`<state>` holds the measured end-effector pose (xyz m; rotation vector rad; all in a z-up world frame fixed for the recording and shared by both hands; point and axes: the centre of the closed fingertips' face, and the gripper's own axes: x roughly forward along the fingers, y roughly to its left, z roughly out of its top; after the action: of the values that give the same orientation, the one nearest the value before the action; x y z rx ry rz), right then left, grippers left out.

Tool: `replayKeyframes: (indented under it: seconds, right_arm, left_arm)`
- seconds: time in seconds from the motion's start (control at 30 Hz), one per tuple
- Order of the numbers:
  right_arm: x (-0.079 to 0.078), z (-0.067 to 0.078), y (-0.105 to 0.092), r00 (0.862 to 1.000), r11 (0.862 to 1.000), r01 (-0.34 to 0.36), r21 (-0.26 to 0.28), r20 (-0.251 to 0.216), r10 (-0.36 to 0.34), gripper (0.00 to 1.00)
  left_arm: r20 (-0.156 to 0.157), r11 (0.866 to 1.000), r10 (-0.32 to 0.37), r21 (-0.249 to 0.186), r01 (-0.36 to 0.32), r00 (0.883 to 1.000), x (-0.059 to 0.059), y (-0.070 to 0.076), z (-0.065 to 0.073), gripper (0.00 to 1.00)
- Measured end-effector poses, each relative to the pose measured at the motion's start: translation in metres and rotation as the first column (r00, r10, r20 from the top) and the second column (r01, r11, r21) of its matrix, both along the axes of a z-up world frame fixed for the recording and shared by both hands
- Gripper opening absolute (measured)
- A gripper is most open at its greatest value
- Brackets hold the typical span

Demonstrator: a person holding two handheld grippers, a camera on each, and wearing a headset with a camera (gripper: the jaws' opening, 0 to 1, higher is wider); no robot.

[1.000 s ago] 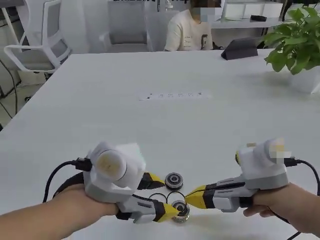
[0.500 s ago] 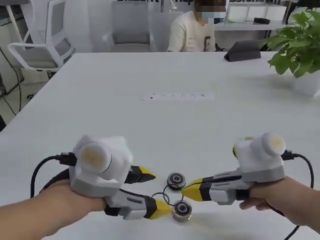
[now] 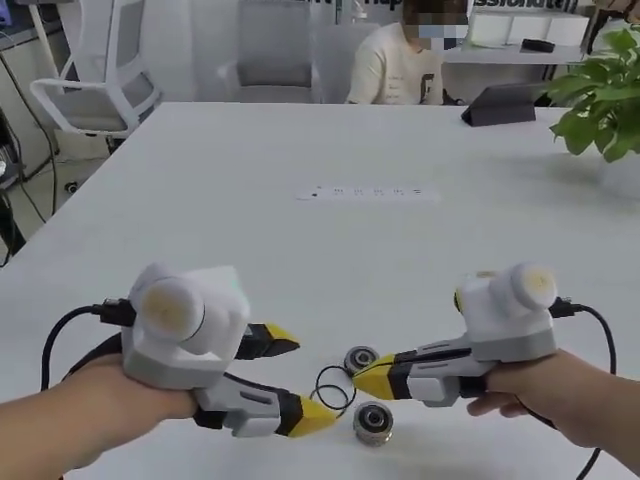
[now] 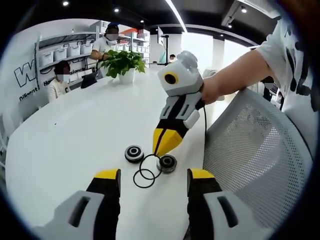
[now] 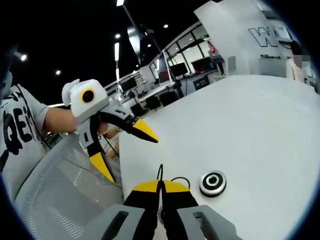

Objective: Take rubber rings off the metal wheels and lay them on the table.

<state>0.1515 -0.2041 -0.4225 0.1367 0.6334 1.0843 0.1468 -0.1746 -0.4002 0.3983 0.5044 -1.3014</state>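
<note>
Our left gripper [image 3: 302, 378] has drawn back from the near silver metal wheel [image 3: 372, 420], jaws wide. Our right gripper [image 3: 366, 381], jaws pinched on the thin black rubber ring [image 3: 318, 386], seemingly has it free. Next, the white counter [image 3: 300, 250].

Left tool [image 3: 315, 380] now apart from wheel [image 3: 372, 421].

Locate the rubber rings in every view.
Head view: rings low centre, at the right gripper tip.
Left gripper view: centre, just above that view's own jaws.
Right gripper view: bottom centre, thin loop rising from the shut jaws.
Shared landmark: the right gripper's yellow tip, touching the rings.
</note>
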Motion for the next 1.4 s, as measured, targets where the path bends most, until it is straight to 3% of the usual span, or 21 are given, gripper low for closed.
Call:
replayKeyframes:
  seconds: [0.6,1.4]
  right_arm:
    - [0.009,-0.017,0.011,1.000,0.999,-0.015,-0.044,-0.023,0.014,0.00]
    - [0.017,-0.039,0.003,0.998,0.992,0.027,-0.121,-0.050,-0.034,0.00]
  left_arm:
    - [0.000,1.000,0.026,-0.003,-0.026,1.000,0.004,0.012,0.001,0.54]
    - [-0.007,0.999,0.036,0.014,-0.036,0.999,0.005,0.018,-0.005,0.56]
